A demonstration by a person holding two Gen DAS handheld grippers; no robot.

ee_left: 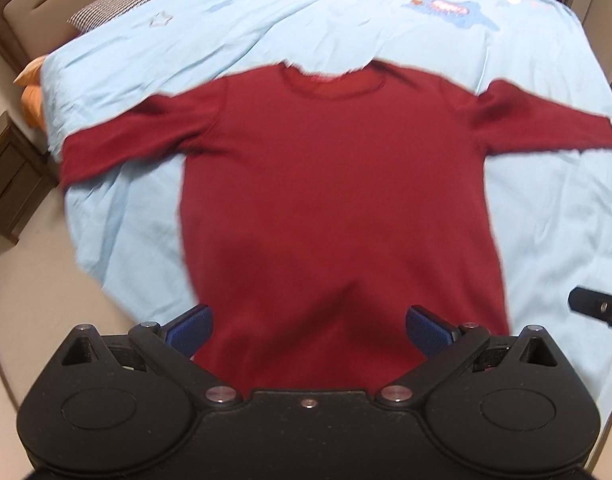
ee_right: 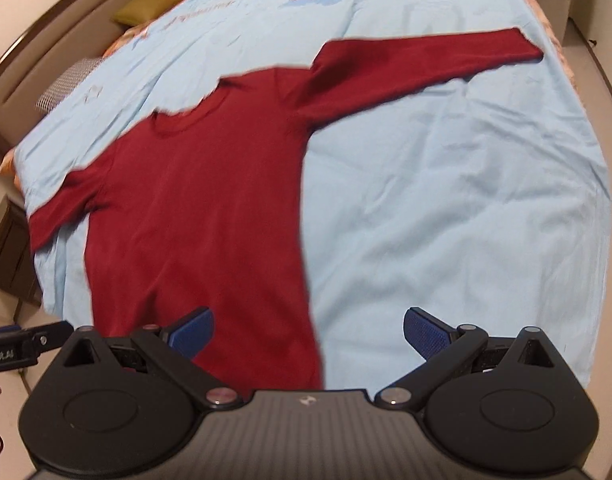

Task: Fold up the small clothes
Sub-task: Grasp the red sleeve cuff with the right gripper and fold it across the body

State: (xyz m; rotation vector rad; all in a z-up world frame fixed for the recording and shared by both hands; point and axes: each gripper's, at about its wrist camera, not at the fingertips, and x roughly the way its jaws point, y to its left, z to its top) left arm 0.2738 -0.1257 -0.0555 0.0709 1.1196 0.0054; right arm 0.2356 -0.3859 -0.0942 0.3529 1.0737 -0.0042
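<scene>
The dark red sweater [ee_left: 337,184] lies flat and face up on the light blue bedspread [ee_left: 545,216], both sleeves spread outward. Open bedspread stretches wide on its right side and beyond the collar; its left sleeve cuff reaches the bed's left edge, near the wooden nightstand [ee_left: 10,184]. Its long axis runs from the hem, nearest the tongs, to the collar pointing toward the printed far end of the bed. The left gripper [ee_left: 309,326] hangs released over the hem, blue pads straddling the cloth. The right gripper [ee_right: 309,328], also spread wide, hovers over the hem's right corner, its right pad over bare bedspread.
</scene>
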